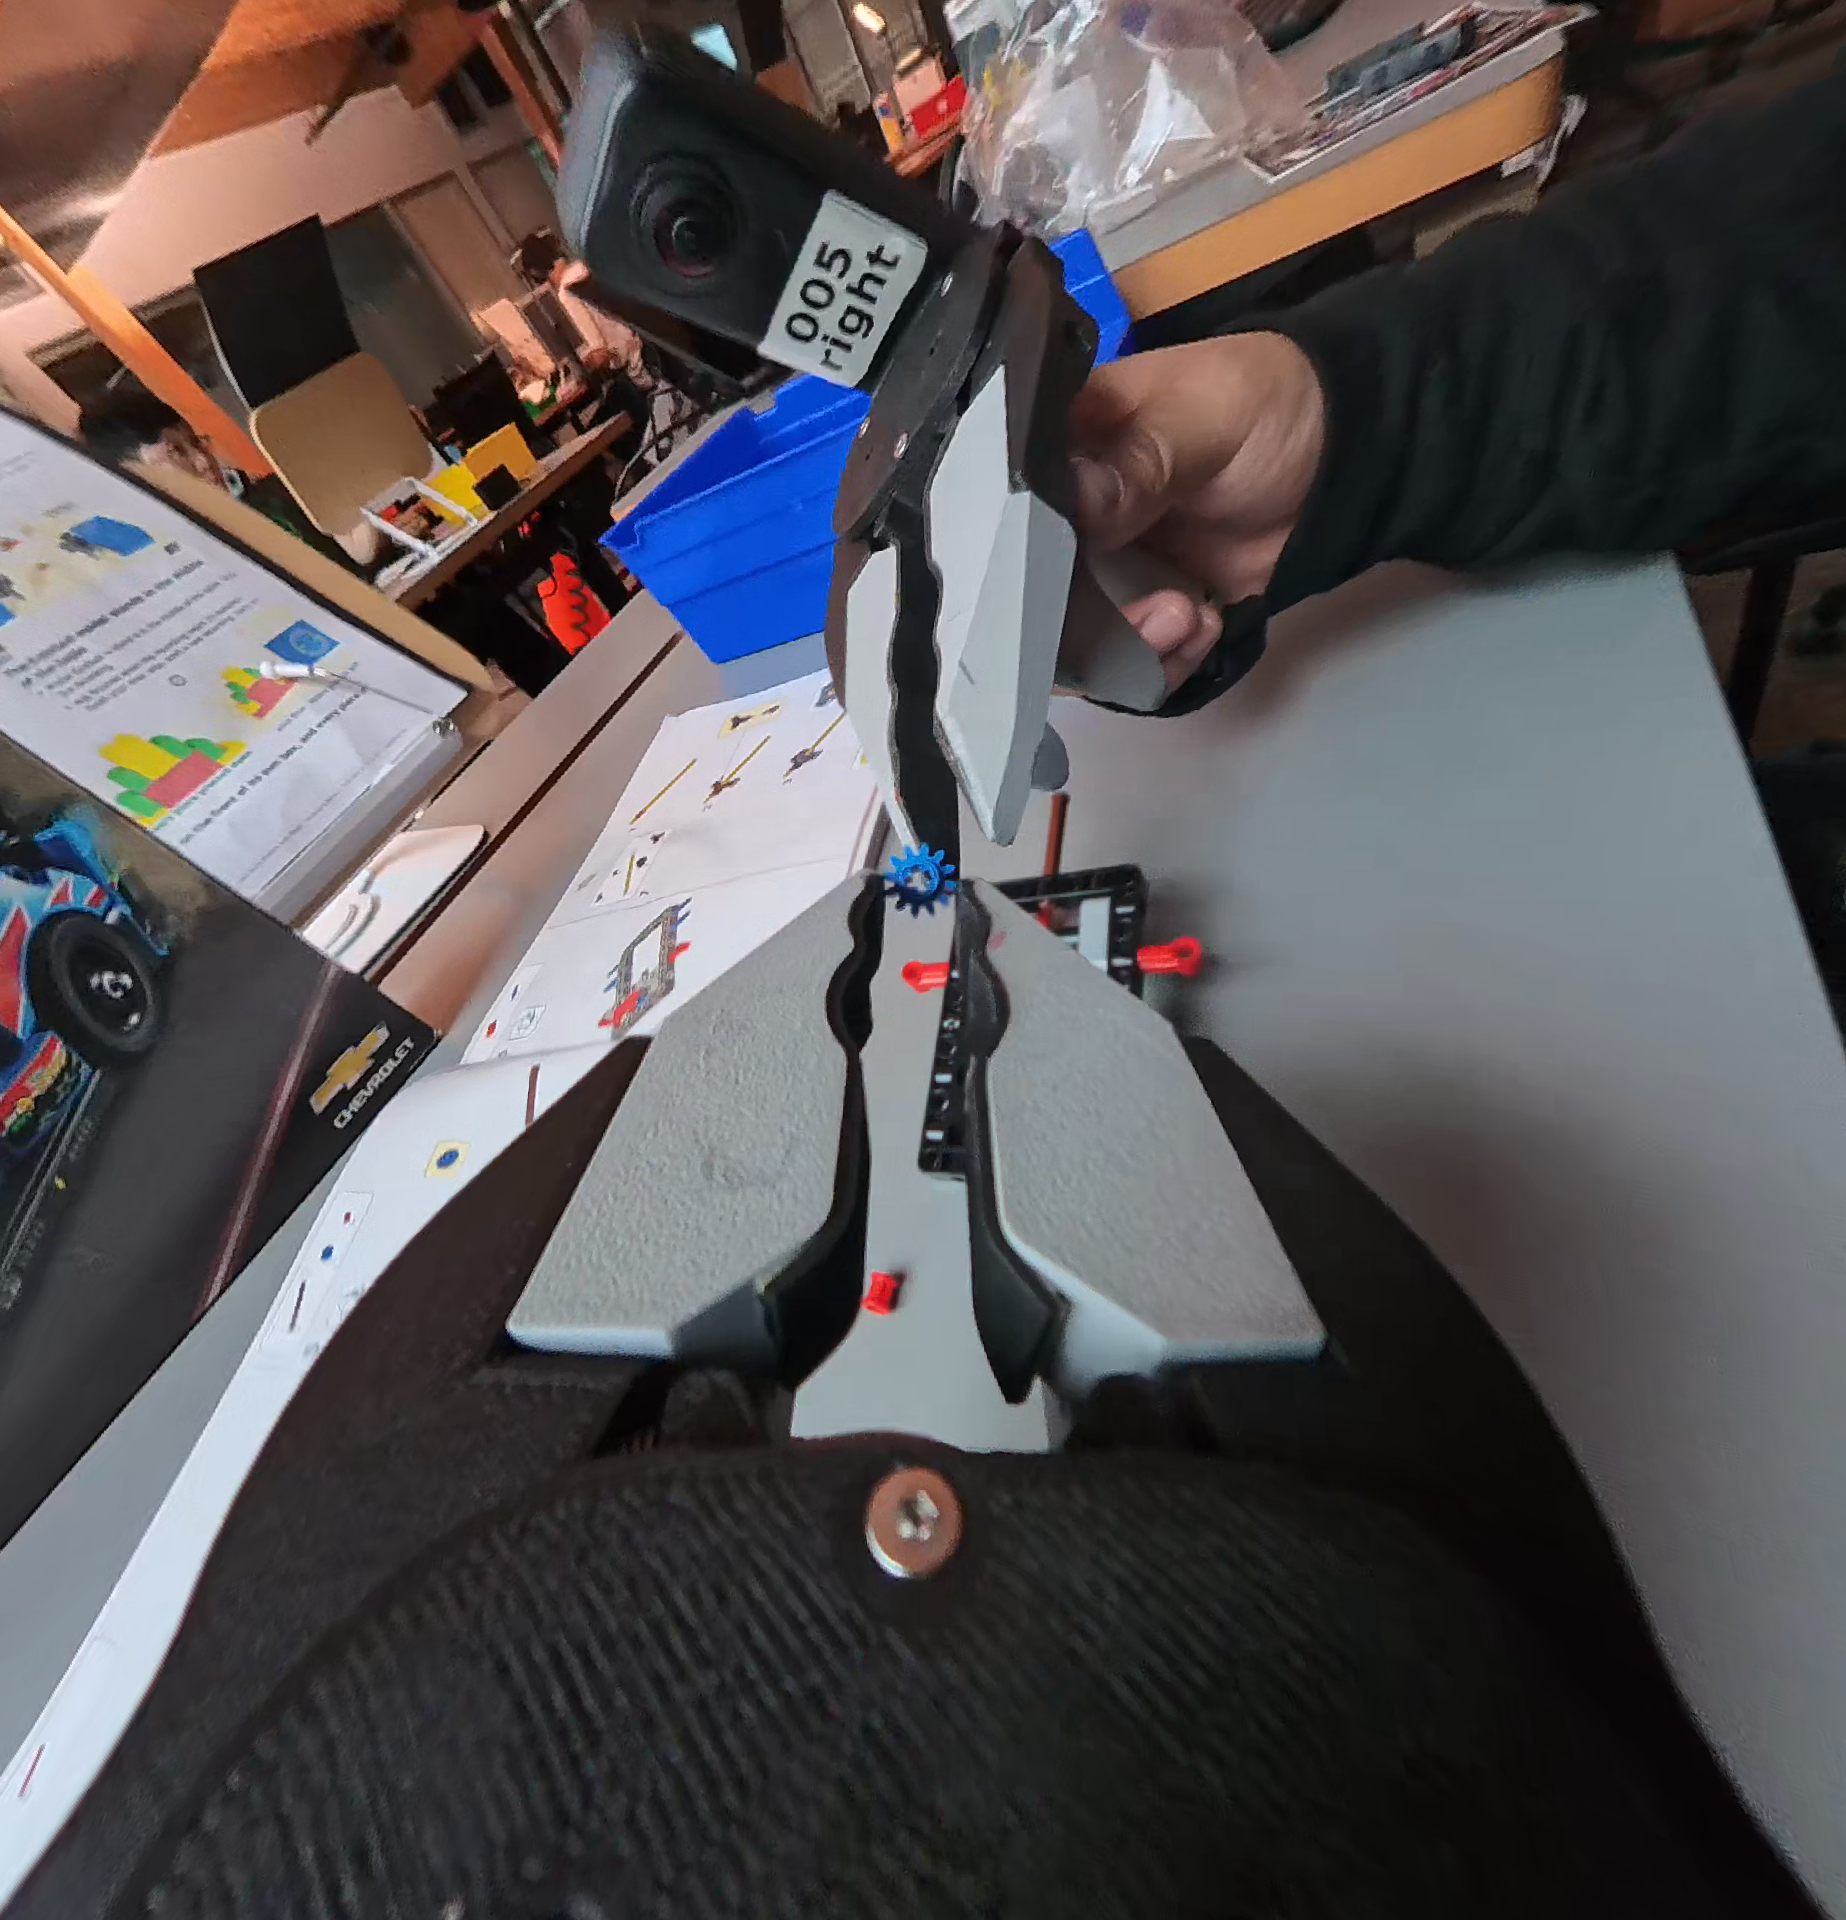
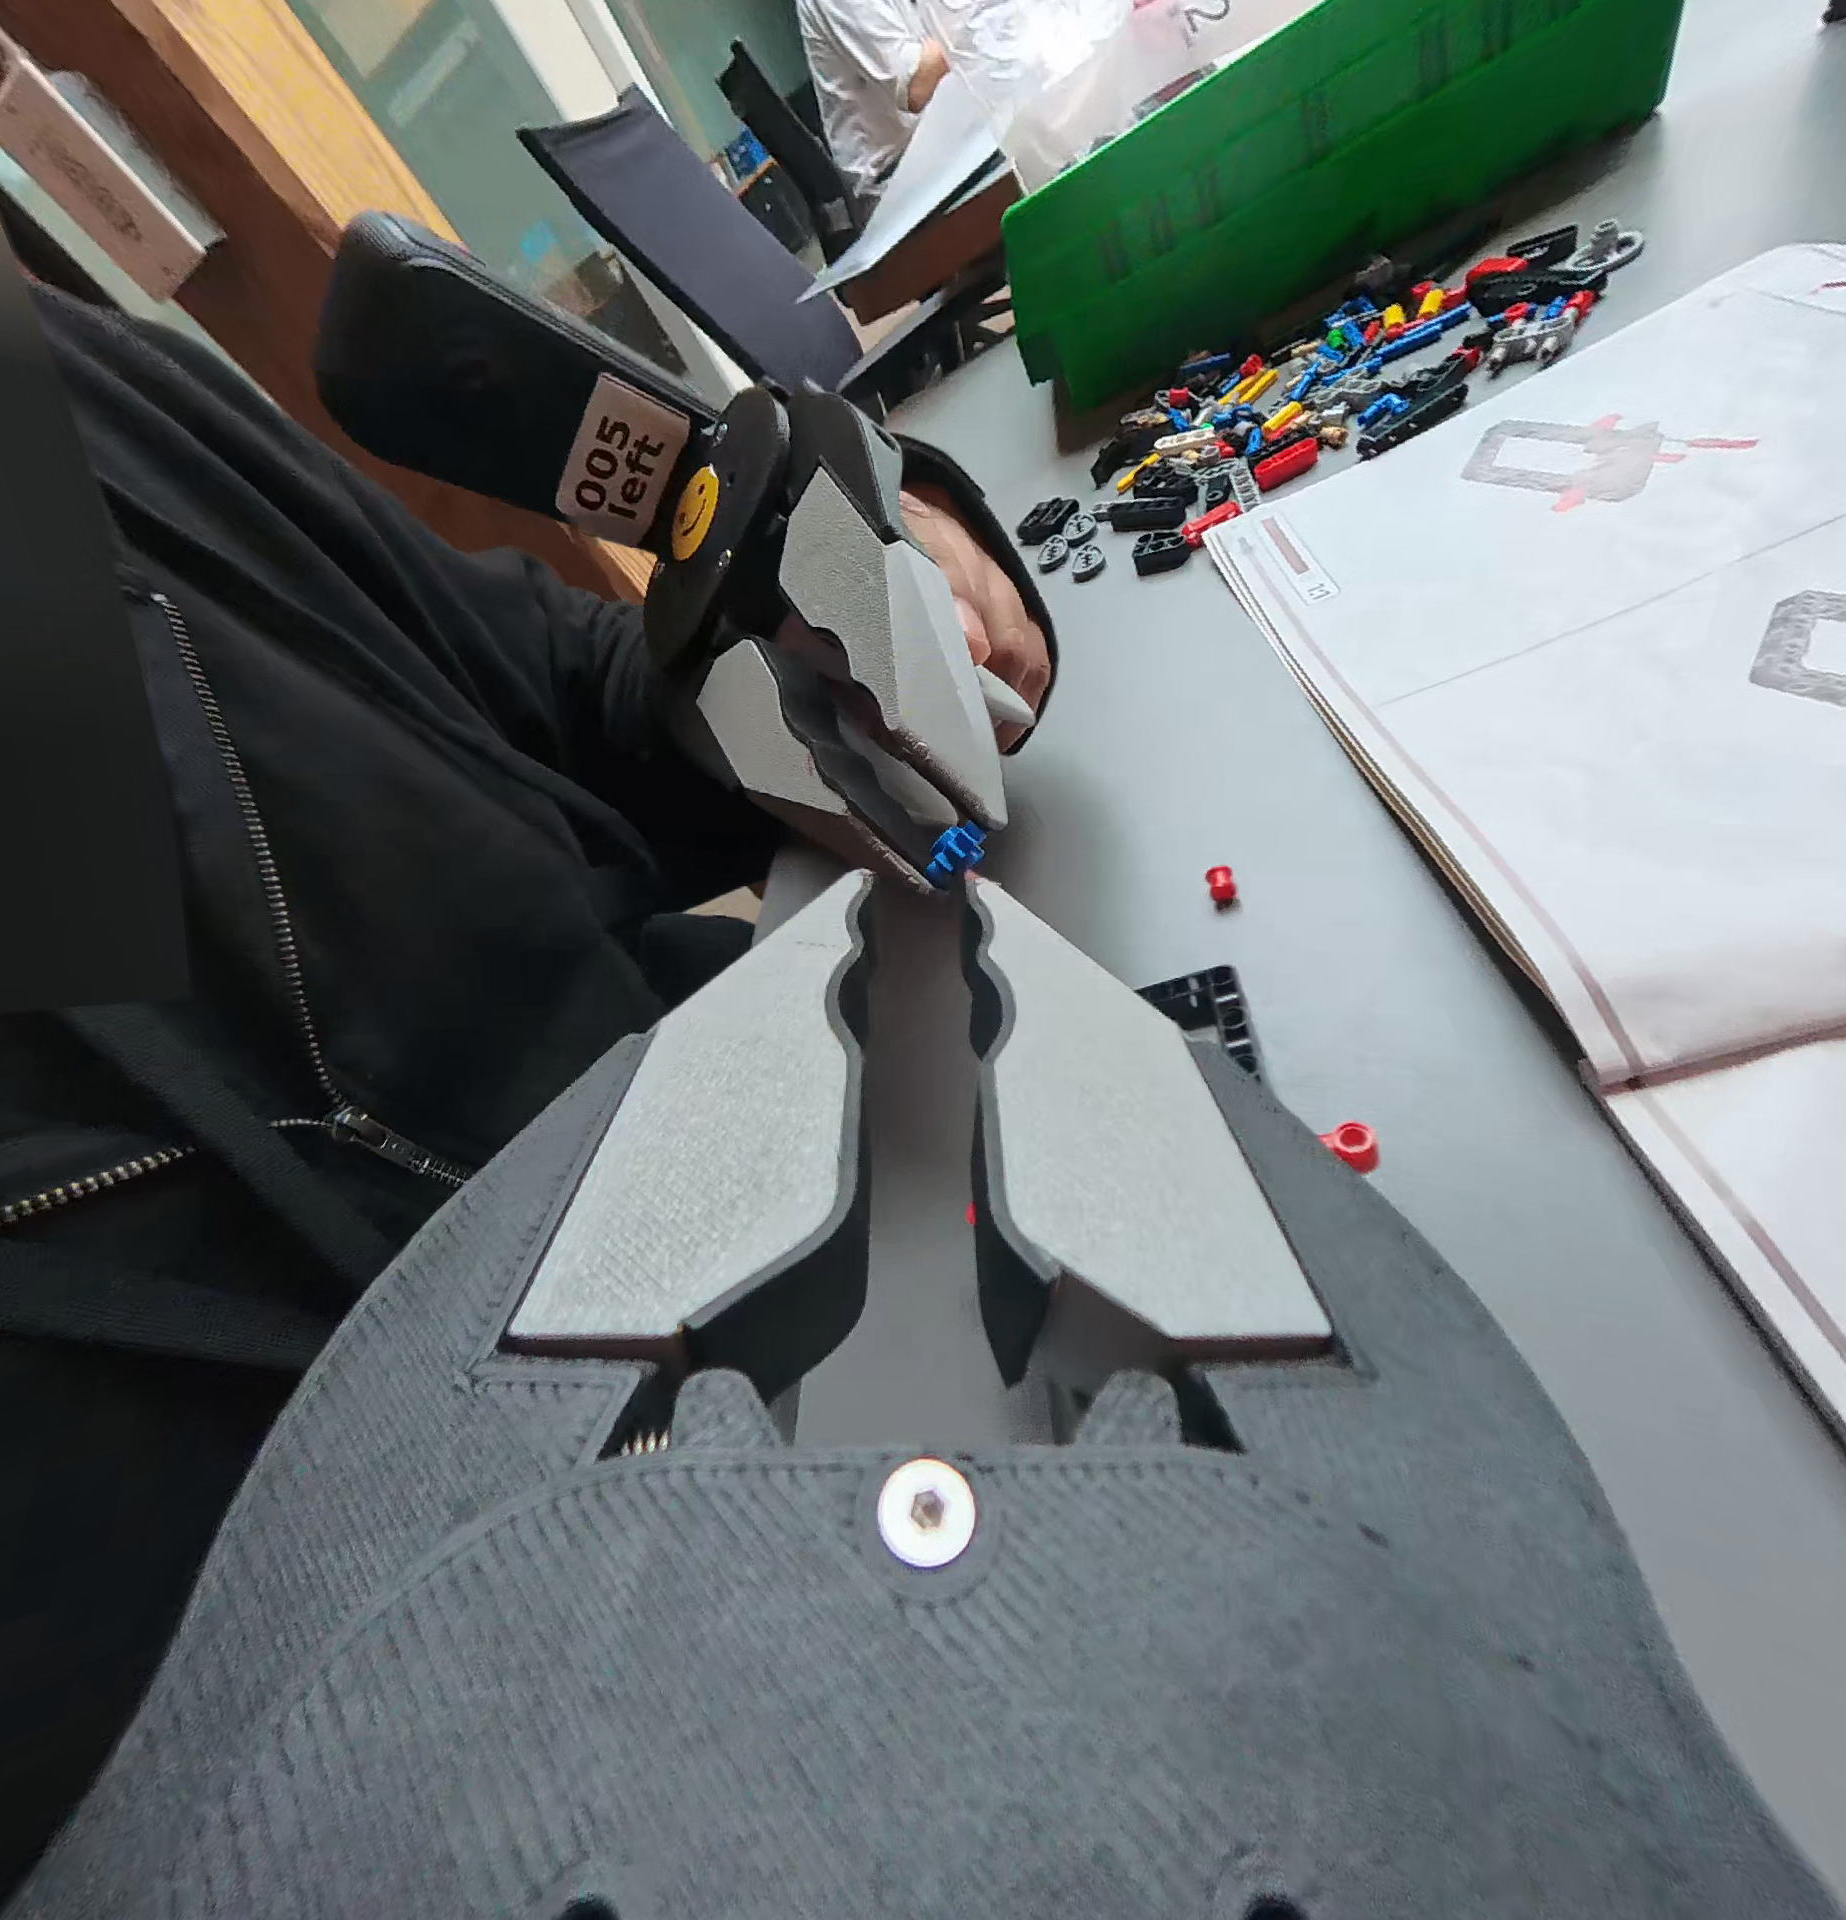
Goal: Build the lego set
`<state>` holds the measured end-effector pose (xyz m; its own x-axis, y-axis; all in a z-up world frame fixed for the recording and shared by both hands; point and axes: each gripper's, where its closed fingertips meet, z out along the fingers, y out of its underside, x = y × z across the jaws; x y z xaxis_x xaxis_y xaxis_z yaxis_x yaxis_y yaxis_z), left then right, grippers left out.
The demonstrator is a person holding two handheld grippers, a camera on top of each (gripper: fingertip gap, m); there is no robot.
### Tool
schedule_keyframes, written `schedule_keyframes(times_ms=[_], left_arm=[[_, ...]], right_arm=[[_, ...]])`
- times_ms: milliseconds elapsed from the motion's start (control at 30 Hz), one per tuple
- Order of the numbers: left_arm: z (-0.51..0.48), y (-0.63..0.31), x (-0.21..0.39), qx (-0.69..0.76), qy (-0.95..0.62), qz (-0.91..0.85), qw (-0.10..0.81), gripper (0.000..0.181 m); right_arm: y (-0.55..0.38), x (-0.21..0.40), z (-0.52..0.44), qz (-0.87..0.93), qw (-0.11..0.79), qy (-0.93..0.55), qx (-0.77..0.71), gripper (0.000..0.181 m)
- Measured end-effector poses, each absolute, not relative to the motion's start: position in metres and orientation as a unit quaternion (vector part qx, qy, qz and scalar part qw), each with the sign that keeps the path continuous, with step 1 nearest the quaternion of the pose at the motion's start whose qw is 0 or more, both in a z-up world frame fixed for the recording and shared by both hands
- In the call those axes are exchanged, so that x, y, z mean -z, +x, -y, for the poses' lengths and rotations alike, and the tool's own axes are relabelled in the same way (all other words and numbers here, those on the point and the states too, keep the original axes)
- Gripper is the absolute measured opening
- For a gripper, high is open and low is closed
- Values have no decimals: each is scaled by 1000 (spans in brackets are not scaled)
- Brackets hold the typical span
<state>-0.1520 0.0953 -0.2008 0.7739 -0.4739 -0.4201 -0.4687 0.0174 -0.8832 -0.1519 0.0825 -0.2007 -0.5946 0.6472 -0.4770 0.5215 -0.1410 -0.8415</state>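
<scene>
Left wrist view showed the left tongs point(image 1: 919, 883) pinching a blue gear point(image 1: 919, 878) above the desk point(image 1: 1418, 935); right tongs point(image 2: 919, 883) stood narrowly parted, empty, just beside the gear.

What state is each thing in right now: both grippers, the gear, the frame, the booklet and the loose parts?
left gripper: shut on the blue gear.
right gripper: open, fingers apart, empty.
black frame: flat on the table, red pins plugged in.
instruction booklet: lying open.
loose parts: scattered.
</scene>
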Motion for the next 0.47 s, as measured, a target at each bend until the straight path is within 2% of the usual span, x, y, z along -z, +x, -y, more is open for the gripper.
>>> schedule_keyframes(times_ms=[200,467], left_arm=[[-105,-188,202,-30,-733,-263,627,11],[-107,-226,209,-23,-775,-164,610,12]], right_arm=[[-164,211,-97,668,111,-459,-575,12],[-158,181,-127,661,264,-409,-571,11]])
